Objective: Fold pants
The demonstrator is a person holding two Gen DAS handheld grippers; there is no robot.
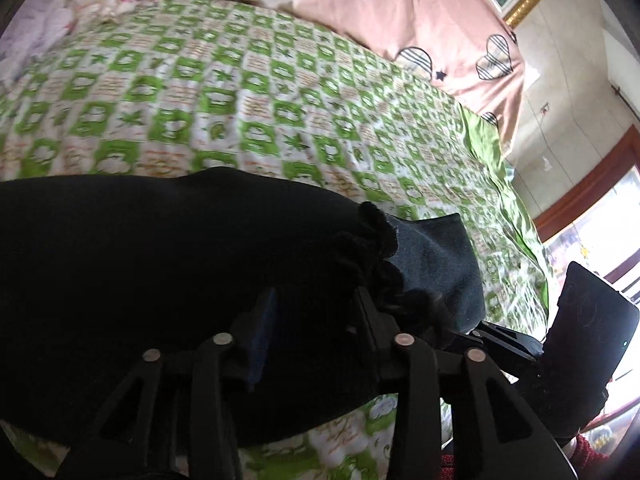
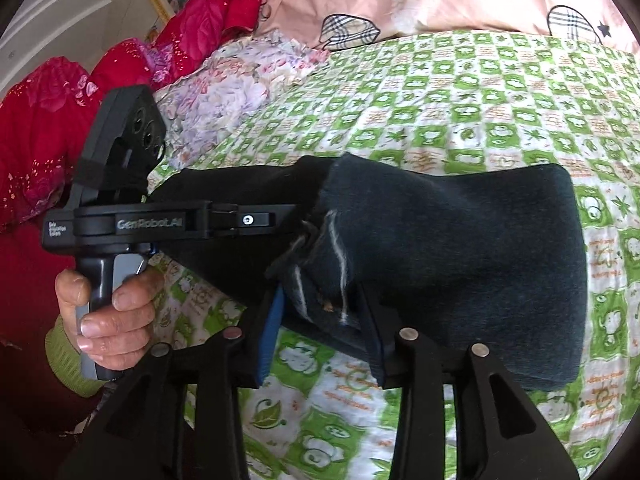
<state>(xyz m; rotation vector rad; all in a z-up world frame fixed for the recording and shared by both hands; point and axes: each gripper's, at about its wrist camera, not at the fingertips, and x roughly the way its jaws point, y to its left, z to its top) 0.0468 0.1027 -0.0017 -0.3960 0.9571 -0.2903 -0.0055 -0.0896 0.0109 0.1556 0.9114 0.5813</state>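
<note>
The black pants [image 1: 140, 264] lie in a folded bundle on the green-and-white bedspread [image 1: 240, 100]. Their grey fleece lining [image 1: 436, 264] shows at the ruffled waistband. My left gripper [image 1: 316, 316] is over the waistband with cloth between its fingers, which stand apart. In the right wrist view the pants [image 2: 460, 248] show the grey lining with white threads. My right gripper [image 2: 320, 320] has the lining edge between its fingers, also apart. The left gripper body [image 2: 160, 224], held by a hand, reaches into the pants from the left.
A pink quilt with plaid hearts [image 1: 400, 12] lies at the head of the bed. A red floral quilt [image 2: 60, 120] and a pale floral cloth [image 2: 224, 96] lie at the side. The bed's edge [image 1: 516, 200] and a window are to the right.
</note>
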